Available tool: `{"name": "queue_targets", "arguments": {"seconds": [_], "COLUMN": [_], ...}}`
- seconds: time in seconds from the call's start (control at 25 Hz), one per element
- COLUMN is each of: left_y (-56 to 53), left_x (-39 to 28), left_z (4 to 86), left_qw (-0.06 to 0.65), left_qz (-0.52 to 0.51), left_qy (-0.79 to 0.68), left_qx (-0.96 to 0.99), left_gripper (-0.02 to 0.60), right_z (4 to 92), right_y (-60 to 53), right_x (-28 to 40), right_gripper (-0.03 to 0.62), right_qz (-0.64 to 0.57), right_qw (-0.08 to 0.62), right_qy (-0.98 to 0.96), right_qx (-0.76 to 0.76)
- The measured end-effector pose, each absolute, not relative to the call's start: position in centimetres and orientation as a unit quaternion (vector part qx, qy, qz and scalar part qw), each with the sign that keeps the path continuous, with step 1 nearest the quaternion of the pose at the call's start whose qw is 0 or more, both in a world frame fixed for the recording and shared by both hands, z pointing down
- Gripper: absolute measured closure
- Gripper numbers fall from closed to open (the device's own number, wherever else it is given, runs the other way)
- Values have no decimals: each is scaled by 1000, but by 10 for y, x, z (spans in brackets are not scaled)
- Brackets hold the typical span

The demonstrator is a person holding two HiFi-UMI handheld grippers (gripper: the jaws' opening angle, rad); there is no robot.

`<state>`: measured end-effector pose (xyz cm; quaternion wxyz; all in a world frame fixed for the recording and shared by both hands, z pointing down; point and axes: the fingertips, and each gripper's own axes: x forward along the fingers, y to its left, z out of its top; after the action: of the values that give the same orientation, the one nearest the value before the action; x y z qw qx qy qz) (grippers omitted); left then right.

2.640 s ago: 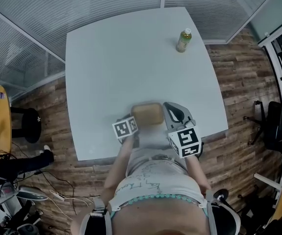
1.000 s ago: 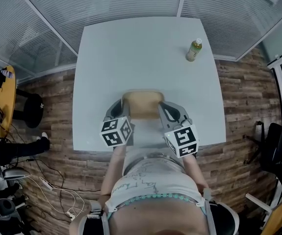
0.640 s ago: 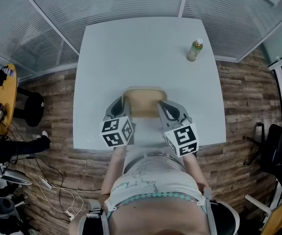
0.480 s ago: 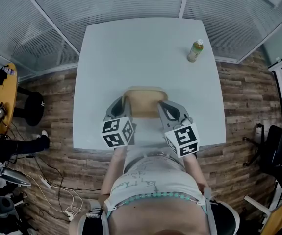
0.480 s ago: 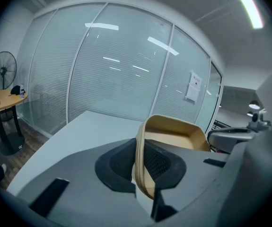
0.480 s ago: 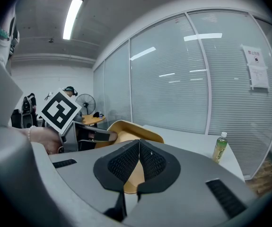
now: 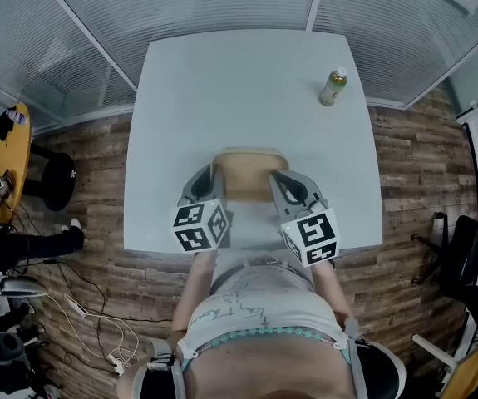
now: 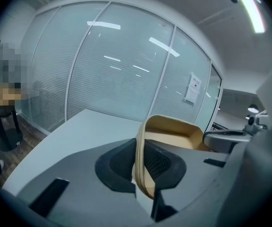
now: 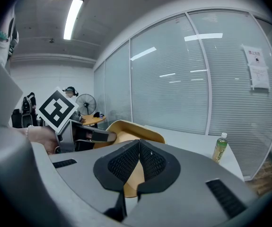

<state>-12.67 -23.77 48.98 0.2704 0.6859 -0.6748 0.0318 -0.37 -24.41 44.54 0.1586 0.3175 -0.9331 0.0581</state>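
Hardly anything is shifting against the pictures from half a second earlier; both grippers are still clamping the same tan tray point(image 7: 248, 174).

- Left gripper point(image 7: 213, 173): jaws are closing tight on the tray's left rim, the thin wall standing pinched between the pads.
- Right gripper point(image 7: 281, 178): jaws are nearly meeting on the right rim, with tan wall showing in the narrow slit.
- Tray: hollow side is facing up and the long axis is running left to right, from one gripper to the other. It is sitting over the near middle of the white tabletop point(image 7: 222, 90); resting or lifted, cannot tell.
- Green-capped bottle point(image 7: 332, 86): standing upright at the far right, well apart.
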Motion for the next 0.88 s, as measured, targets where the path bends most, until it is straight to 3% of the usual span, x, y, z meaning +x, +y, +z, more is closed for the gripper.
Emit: {"name": "queue_targets", "arguments": {"seconds": [0.88], "left_y": [-240], "left_x": [-121], "left_z": [488], "left_qw": [269], "left_qz": [38], "left_qy": [-668], "left_qx": [693], "left_gripper": [557], "right_z": [447], "right_y": [-247], "right_x": [-1], "right_gripper": [594], "right_qz": [66], "right_qw": [157], "right_qy": [-932], "right_qx": [320]}}
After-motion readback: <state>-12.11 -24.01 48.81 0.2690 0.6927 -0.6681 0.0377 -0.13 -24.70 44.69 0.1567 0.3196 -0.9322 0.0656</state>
